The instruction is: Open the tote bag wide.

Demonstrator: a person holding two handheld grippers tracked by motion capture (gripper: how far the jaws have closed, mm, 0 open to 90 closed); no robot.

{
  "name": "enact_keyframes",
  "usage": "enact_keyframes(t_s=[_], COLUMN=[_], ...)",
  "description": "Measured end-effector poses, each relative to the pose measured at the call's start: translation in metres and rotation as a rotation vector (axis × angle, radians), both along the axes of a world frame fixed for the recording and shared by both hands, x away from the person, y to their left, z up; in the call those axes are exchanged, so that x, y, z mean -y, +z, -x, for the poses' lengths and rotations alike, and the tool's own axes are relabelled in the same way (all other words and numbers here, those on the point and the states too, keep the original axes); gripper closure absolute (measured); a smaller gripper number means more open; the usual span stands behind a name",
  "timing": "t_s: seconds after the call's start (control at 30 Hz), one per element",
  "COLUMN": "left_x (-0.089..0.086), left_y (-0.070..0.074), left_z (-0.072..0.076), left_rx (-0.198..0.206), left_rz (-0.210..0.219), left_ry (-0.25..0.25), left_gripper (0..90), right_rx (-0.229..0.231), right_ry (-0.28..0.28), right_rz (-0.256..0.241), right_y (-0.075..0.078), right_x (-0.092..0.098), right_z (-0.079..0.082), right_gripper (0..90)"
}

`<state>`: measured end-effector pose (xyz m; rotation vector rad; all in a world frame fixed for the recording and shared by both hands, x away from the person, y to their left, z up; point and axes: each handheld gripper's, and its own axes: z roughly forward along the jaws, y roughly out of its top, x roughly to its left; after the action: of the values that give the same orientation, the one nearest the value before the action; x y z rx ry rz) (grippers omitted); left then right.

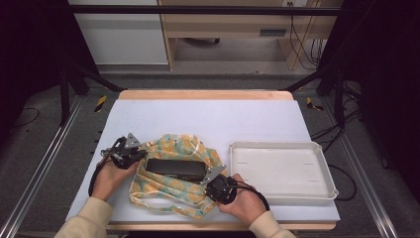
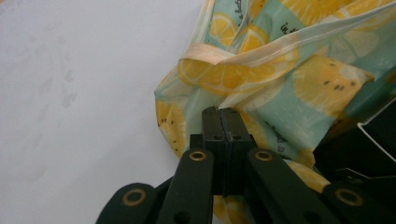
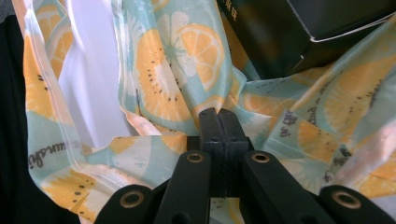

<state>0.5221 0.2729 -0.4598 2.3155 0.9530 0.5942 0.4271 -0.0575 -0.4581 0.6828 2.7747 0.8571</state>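
A cloth bag (image 1: 171,192) printed with lemon slices lies crumpled on the white mat, and a flat black box (image 1: 177,169) rests in its opening. My left gripper (image 1: 142,154) sits at the bag's left edge. In the left gripper view it (image 2: 219,112) is shut on a fold of the bag (image 2: 280,74), with the box corner (image 2: 378,133) at the right. My right gripper (image 1: 210,177) is at the bag's right side. In the right gripper view it (image 3: 217,113) is shut on gathered fabric of the bag (image 3: 163,79), below the box (image 3: 289,32).
A shallow white tray (image 1: 277,145) stands on the mat to the right of the bag, close to my right hand. The white mat (image 1: 208,116) stretches bare toward the far edge. A bag handle loops toward the table's front edge (image 1: 163,203).
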Motion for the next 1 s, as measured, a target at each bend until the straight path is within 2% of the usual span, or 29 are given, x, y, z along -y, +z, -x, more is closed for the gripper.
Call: enact_keyframes(t_s=[0.07, 0.2, 0.3, 0.4, 0.47, 0.53, 0.7, 0.83, 0.9, 1.0], left_x=[-0.001, -0.004, -0.006, -0.009, -0.011, -0.013, -0.020, -0.020, -0.018, -0.012], left_y=[0.001, 0.007, 0.012, 0.017, 0.022, 0.028, 0.046, 0.059, 0.063, 0.061], left_z=[0.001, 0.007, 0.014, 0.020, 0.026, 0.031, 0.046, 0.060, 0.070, 0.084], left_rx=[0.002, 0.029, 0.052, 0.084, 0.112, 0.134, 0.201, 0.227, 0.216, 0.186], left_rz=[0.014, 0.081, 0.113, 0.128, 0.147, 0.178, 0.248, 0.268, 0.292, 0.301], left_ry=[0.004, 0.019, 0.024, 0.037, 0.053, 0.070, 0.078, 0.057, 0.020, -0.030], left_gripper=[90.0, 90.0, 86.5, 78.5, 69.5, 61.3, 49.3, 49.0, 56.3, 66.8], right_rx=[0.004, 0.021, 0.031, 0.051, 0.061, 0.069, 0.090, 0.105, 0.115, 0.123], right_ry=[0.001, -0.020, -0.040, -0.048, -0.050, -0.056, -0.079, -0.084, -0.086, -0.084], right_rz=[-0.005, -0.043, -0.070, -0.087, -0.097, -0.112, -0.157, -0.188, -0.199, -0.212], right_y=[-0.001, 0.001, 0.002, 0.003, 0.005, 0.006, 0.012, 0.017, 0.020, 0.024], right_x=[0.000, 0.002, 0.004, 0.004, 0.005, 0.006, 0.009, 0.011, 0.012, 0.015], right_z=[0.000, -0.003, -0.004, -0.004, -0.004, -0.003, -0.001, 0.001, 0.002, 0.002], right_gripper=[90.0, 90.0, 82.4, 74.5, 67.3, 62.7, 52.6, 49.7, 51.3, 59.2])
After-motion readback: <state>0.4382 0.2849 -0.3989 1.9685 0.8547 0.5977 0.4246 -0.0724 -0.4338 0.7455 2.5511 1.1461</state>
